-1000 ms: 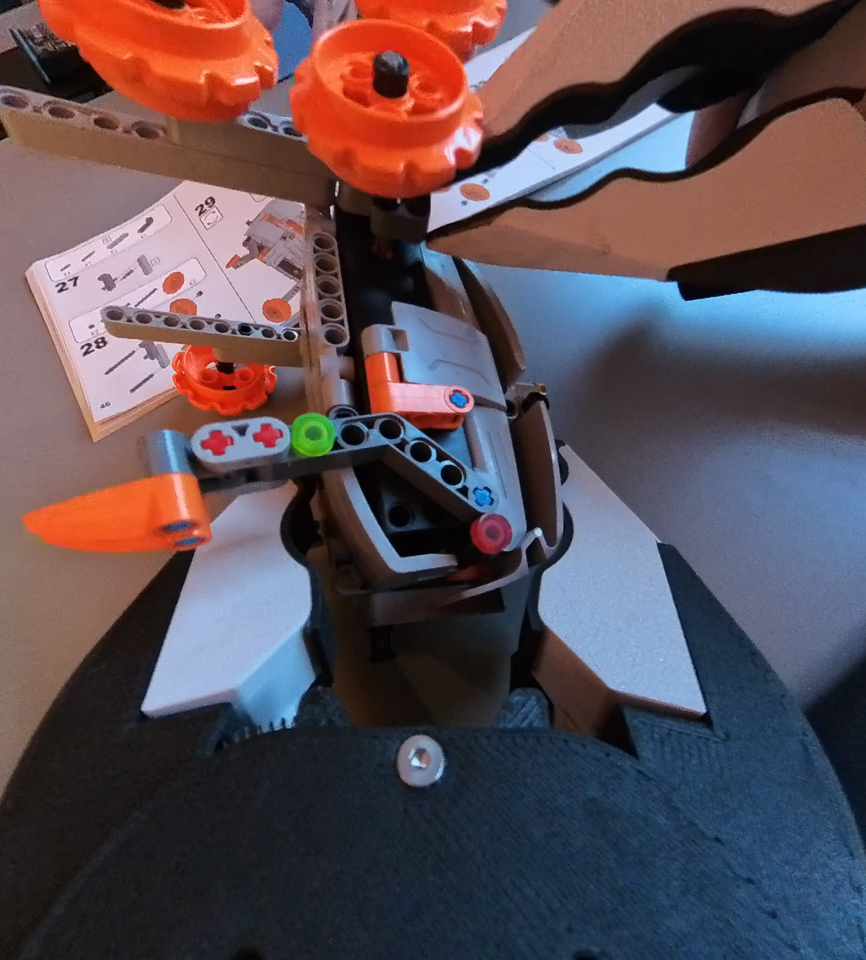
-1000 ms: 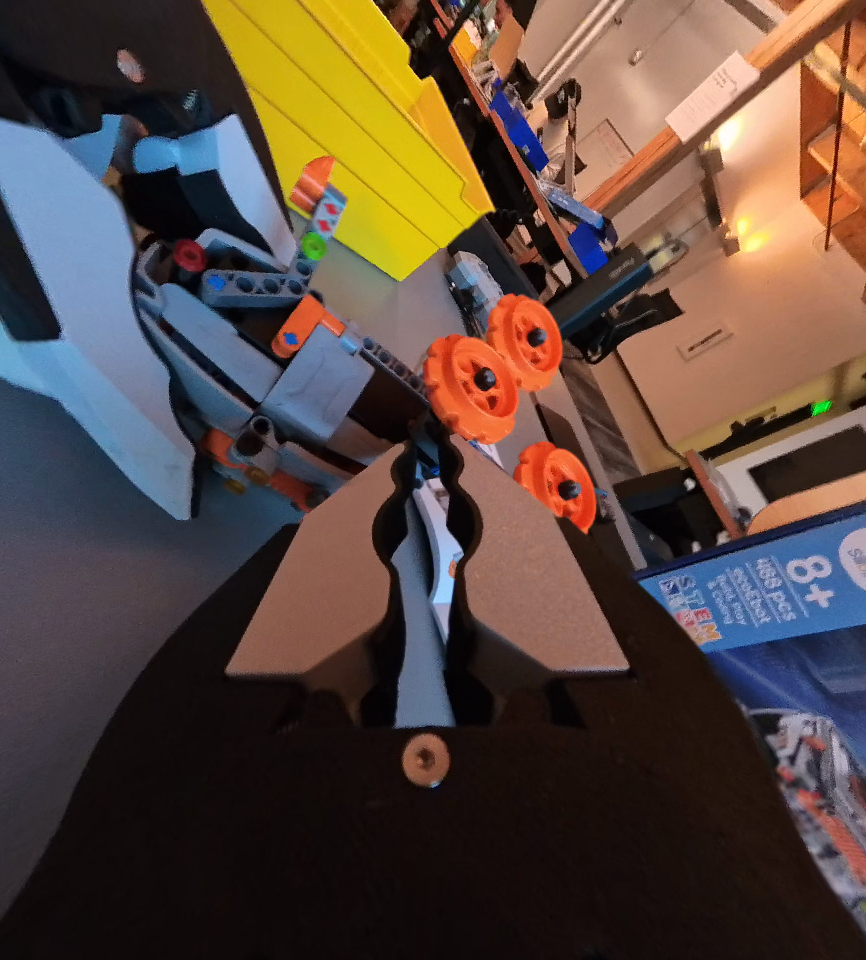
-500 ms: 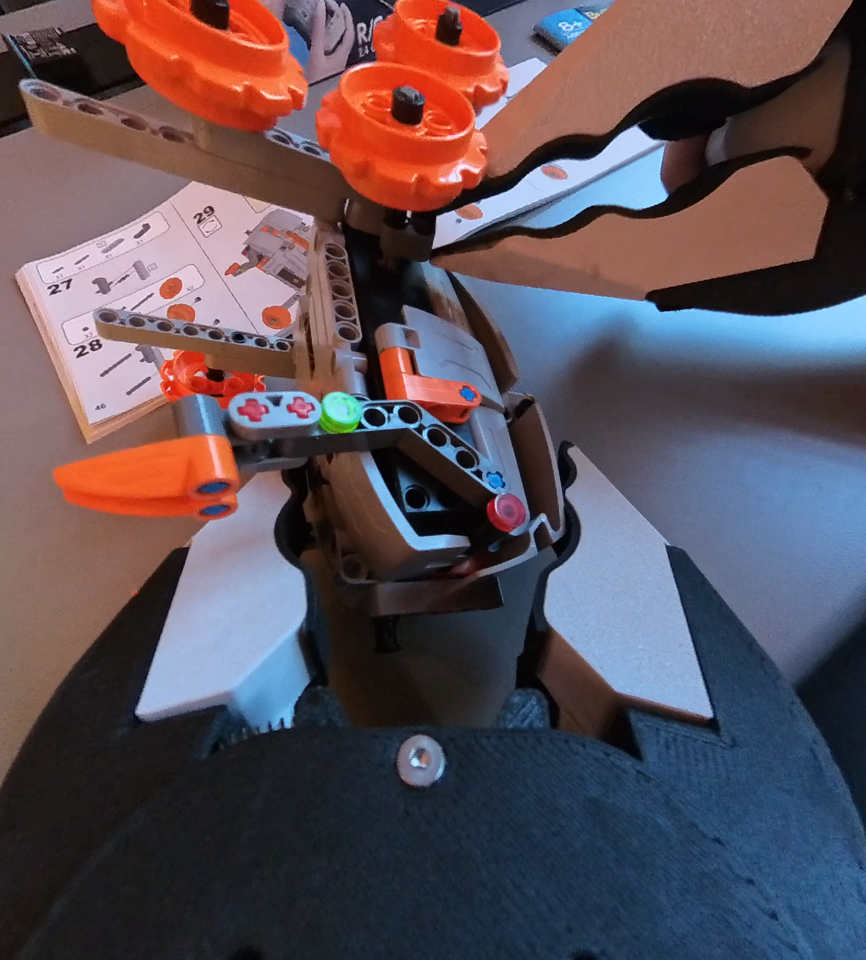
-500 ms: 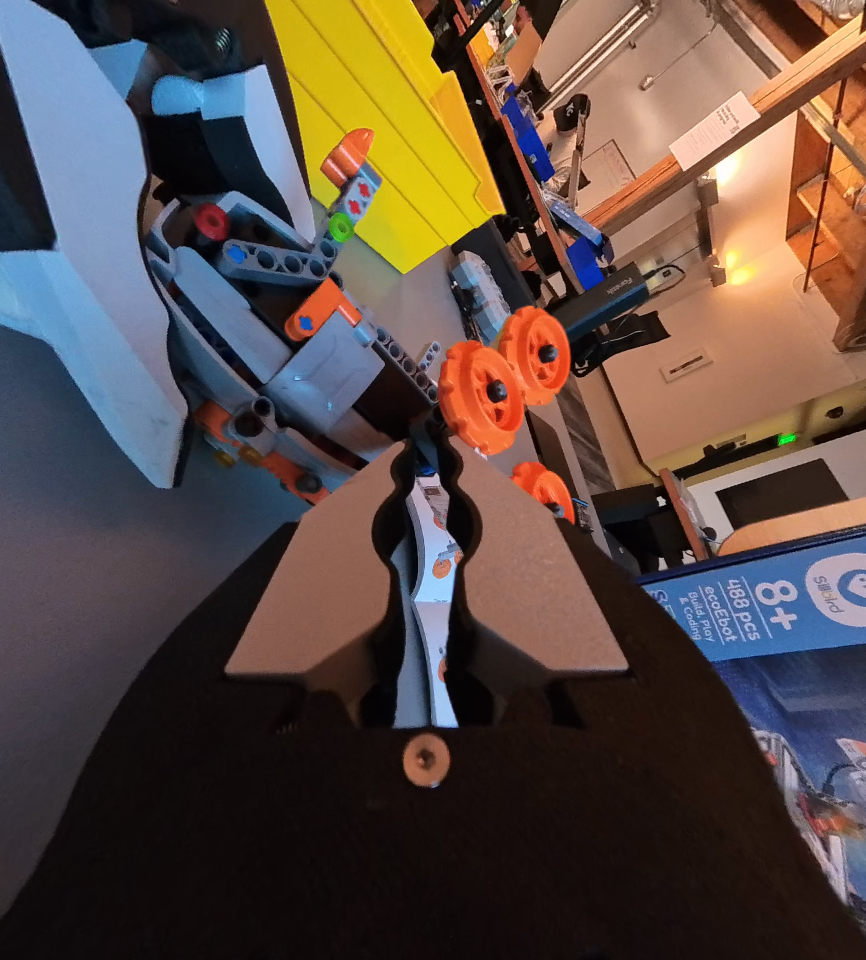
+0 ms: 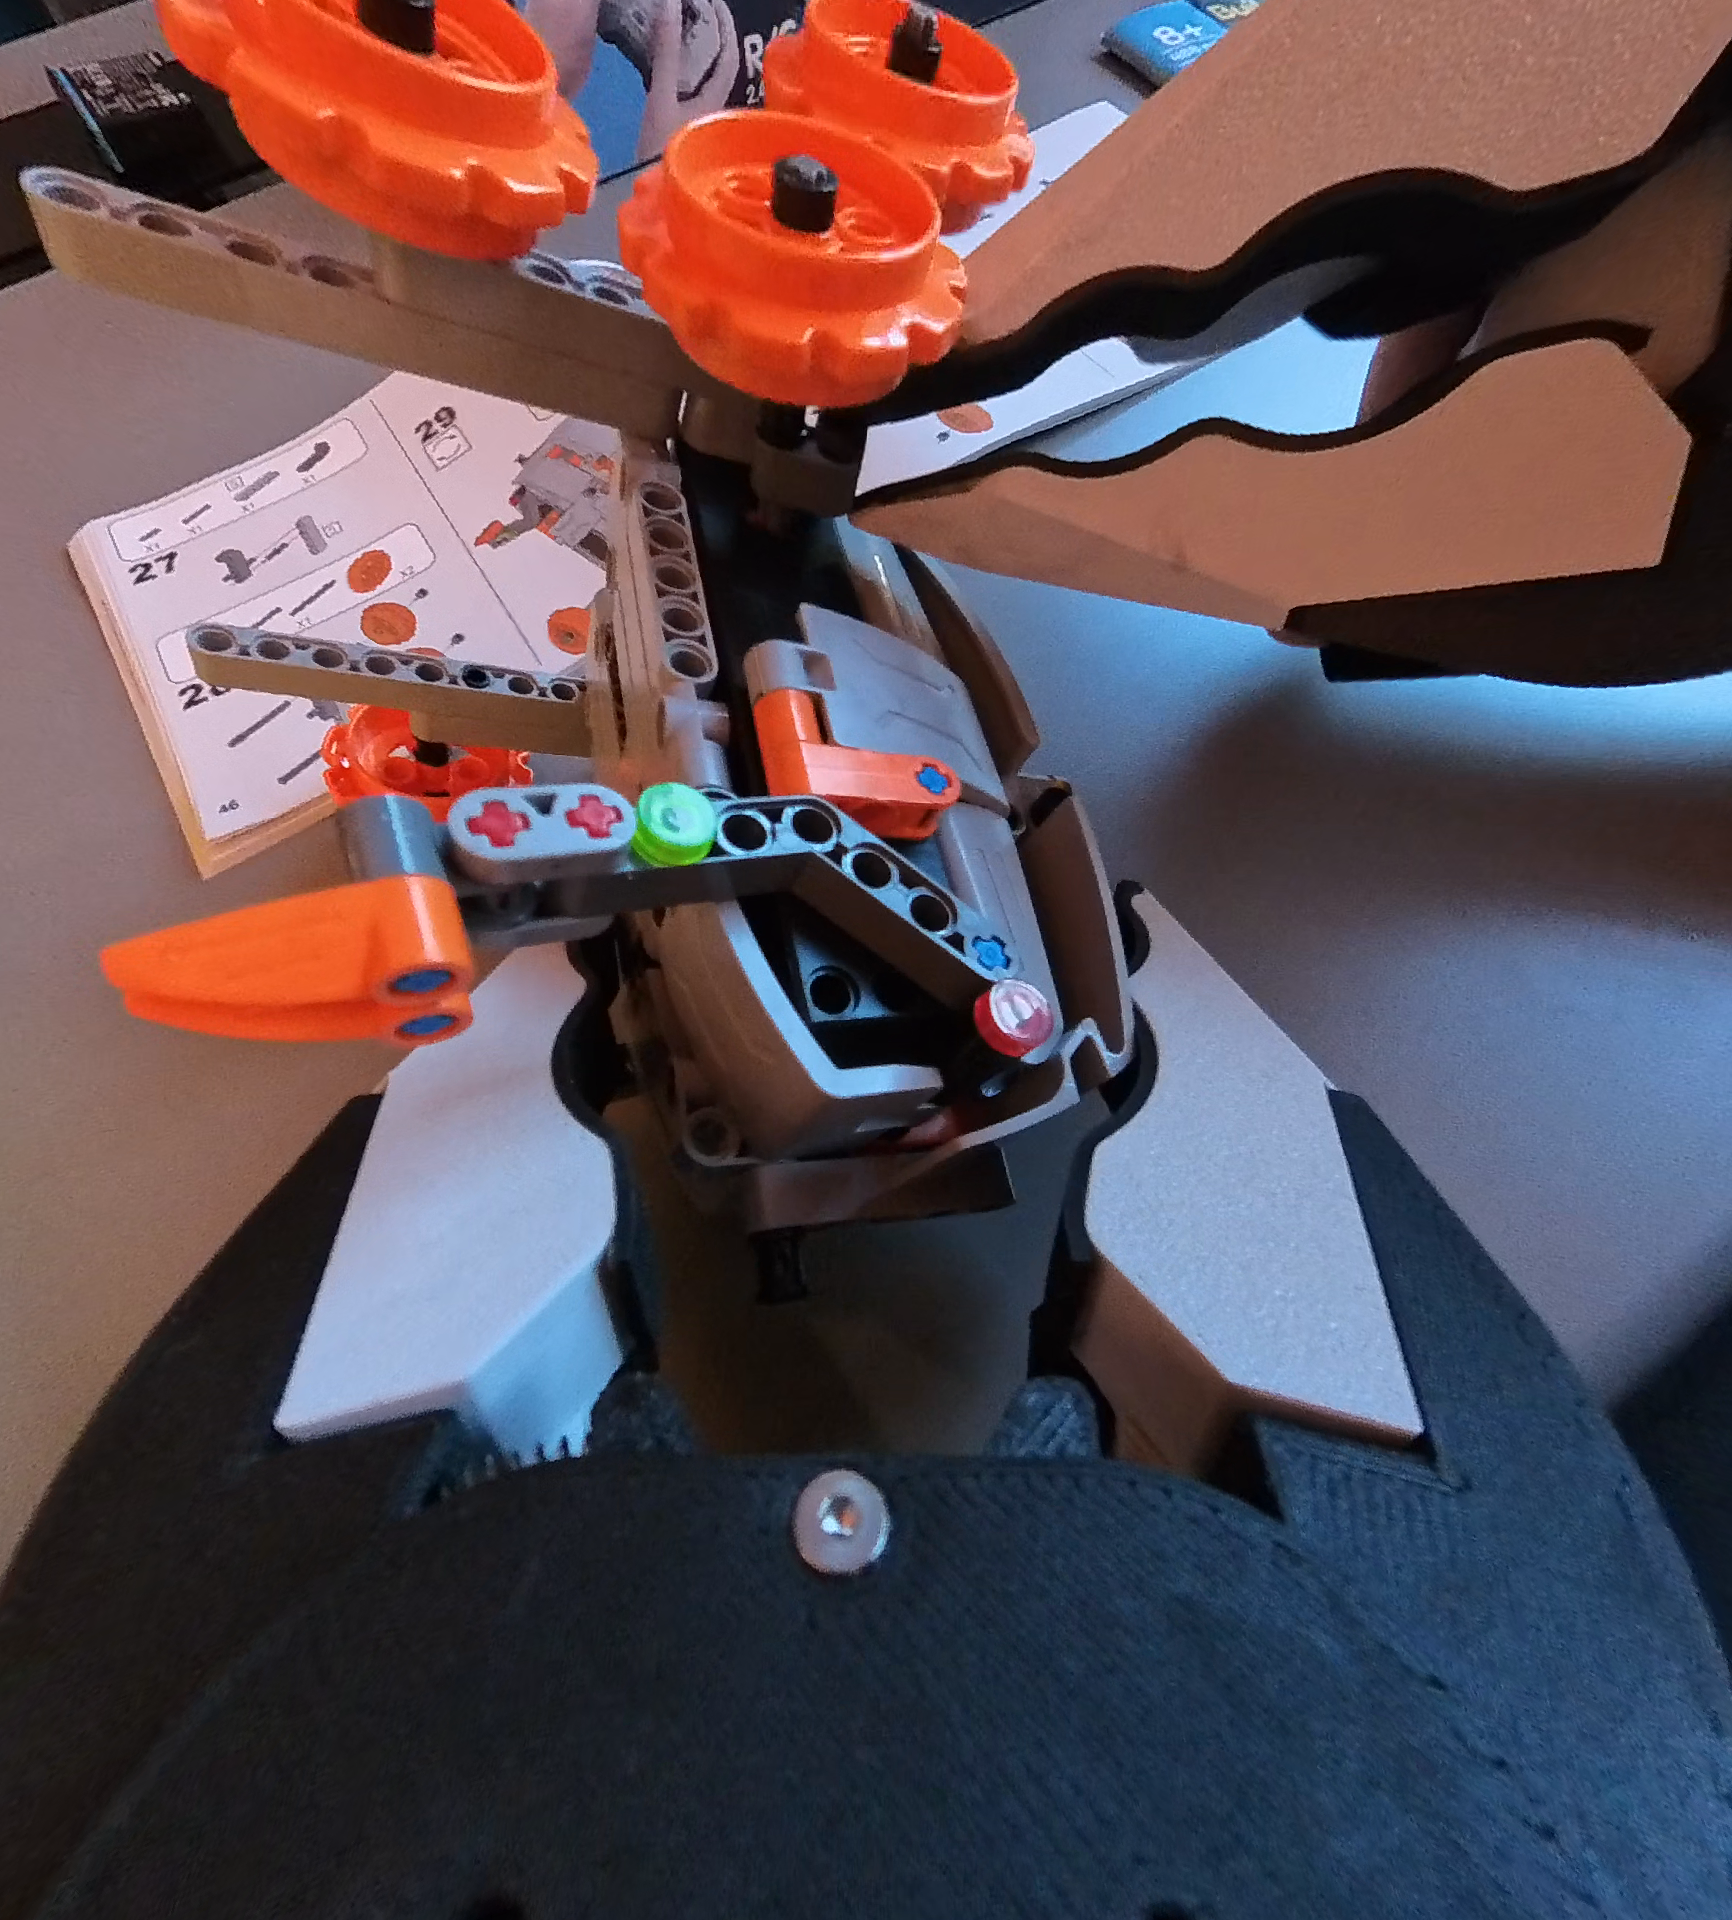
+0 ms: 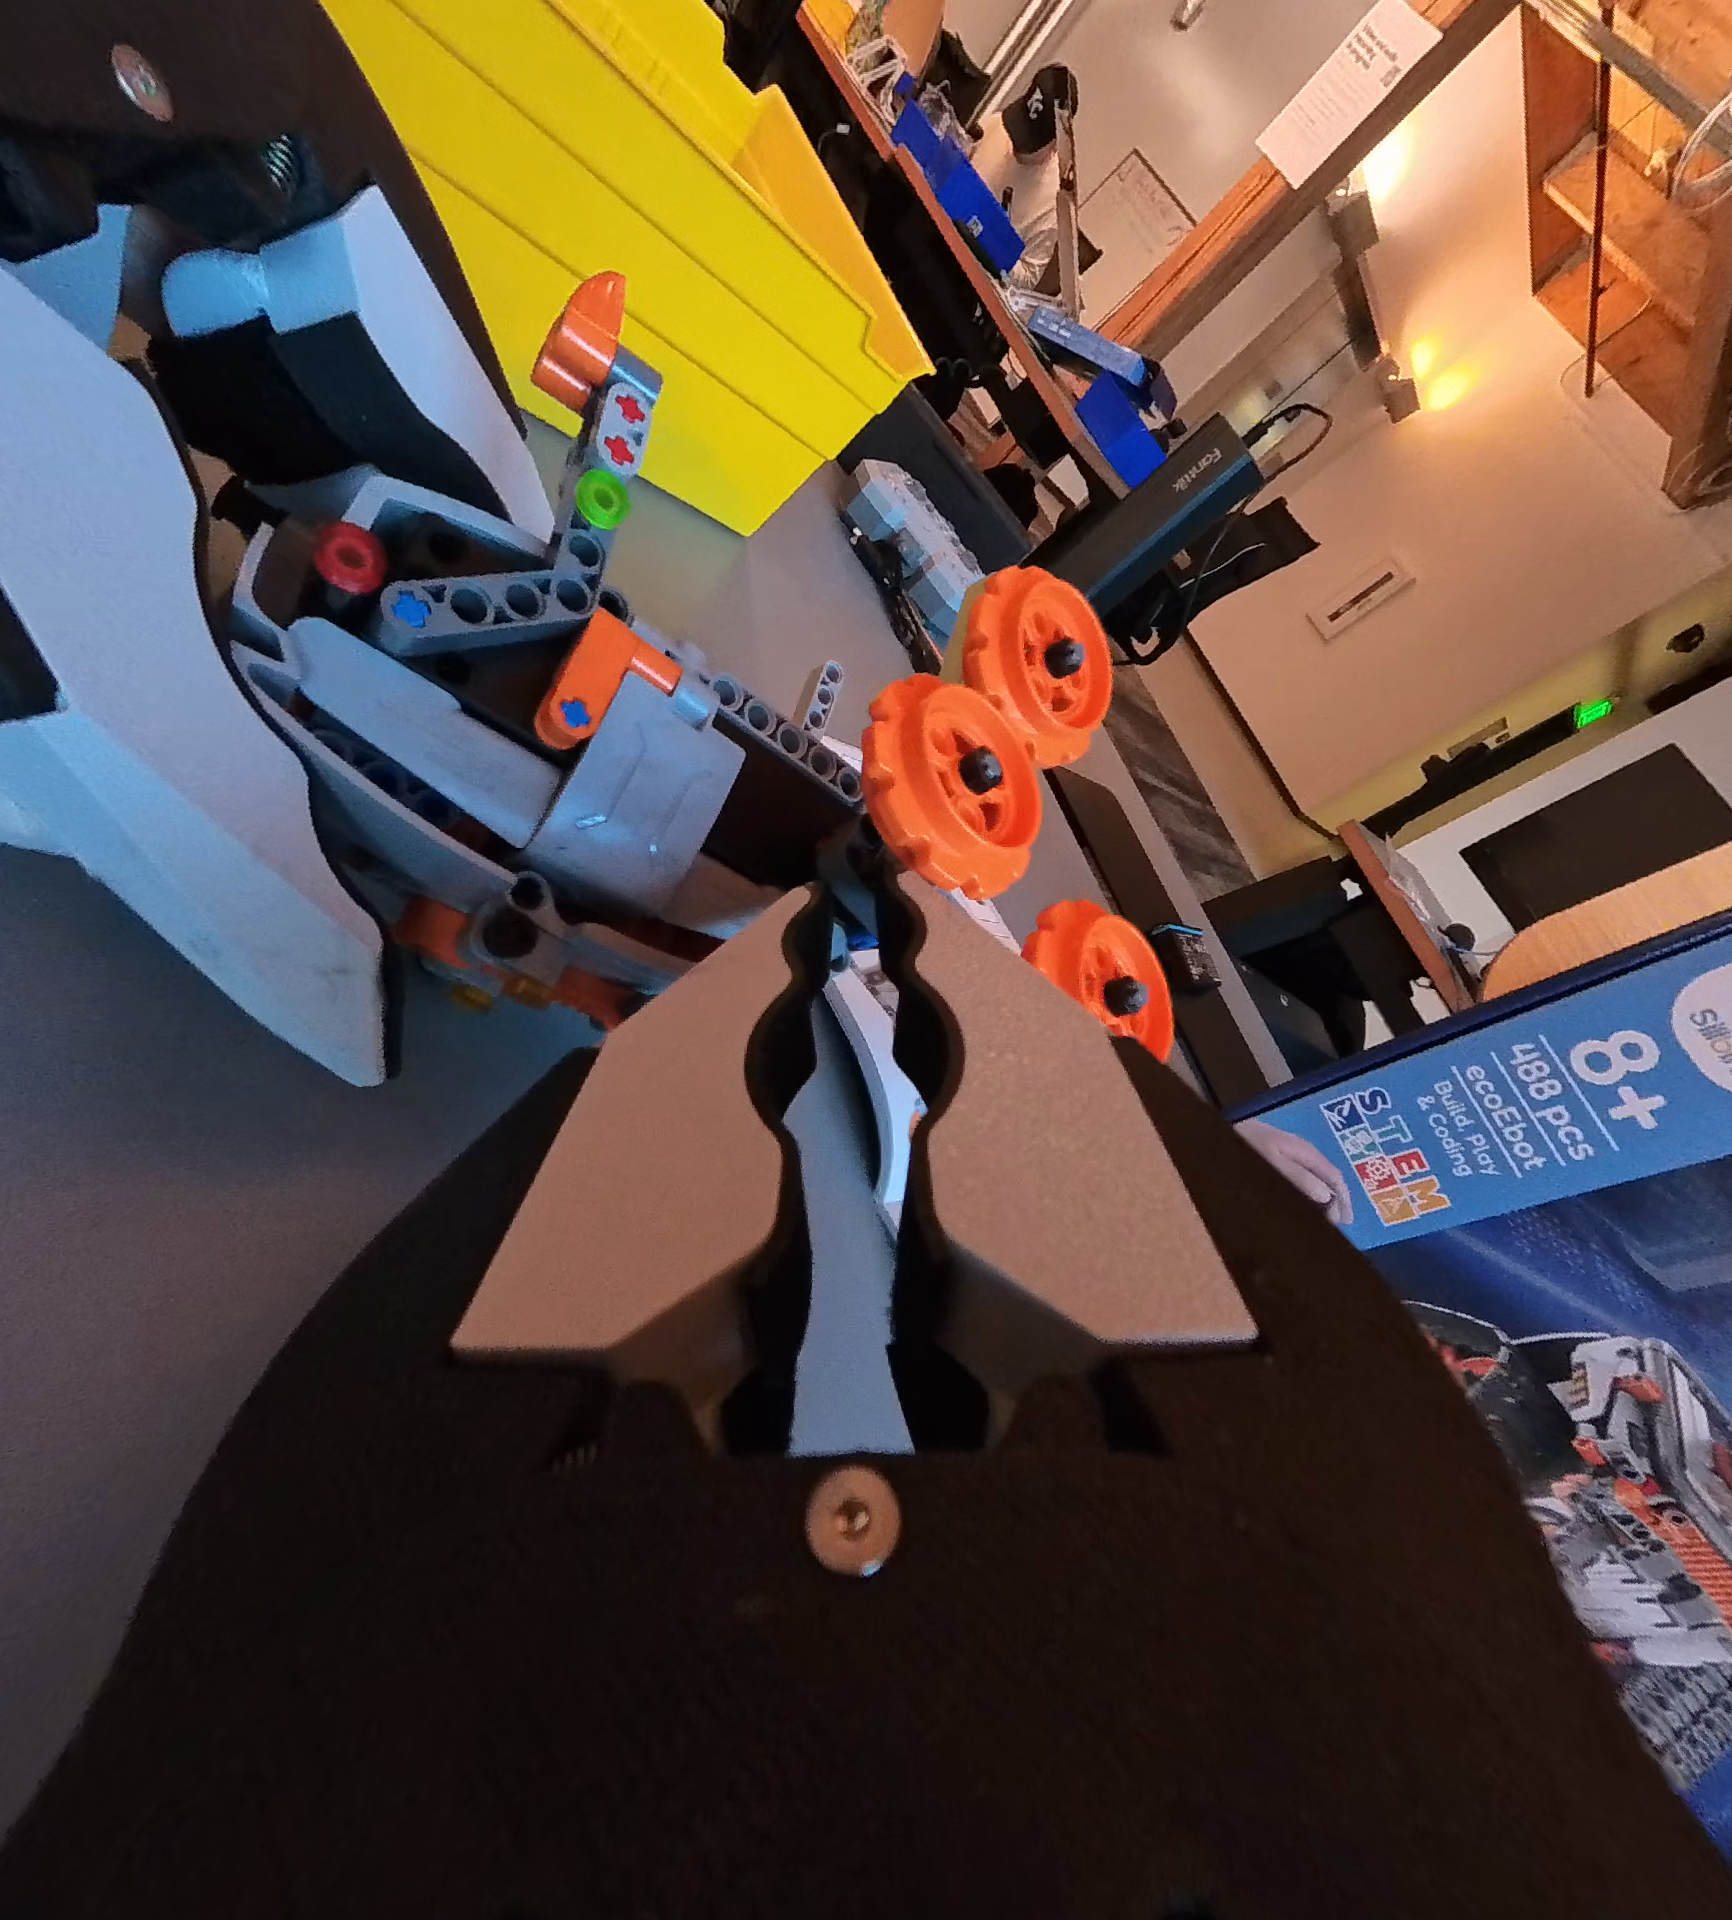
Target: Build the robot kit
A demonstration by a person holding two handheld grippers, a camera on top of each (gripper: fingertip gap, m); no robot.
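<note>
Left wrist view: left tool (image 5: 841,1049) clamped round model (image 5: 872,935) above counter (image 5: 1464,935), right tool (image 6: 857,904) nearly closed at wheel (image 6: 950,784) axle, contact unclear

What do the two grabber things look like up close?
Both look alike. The left gripper has a rounded black body of ribbed plastic with one silver screw in the middle. Its two fingers are pale grey wedge-shaped blocks with wavy black inner edges. The right gripper has the same black body, screw and grey fingers. No cables or sleeves show.
</note>
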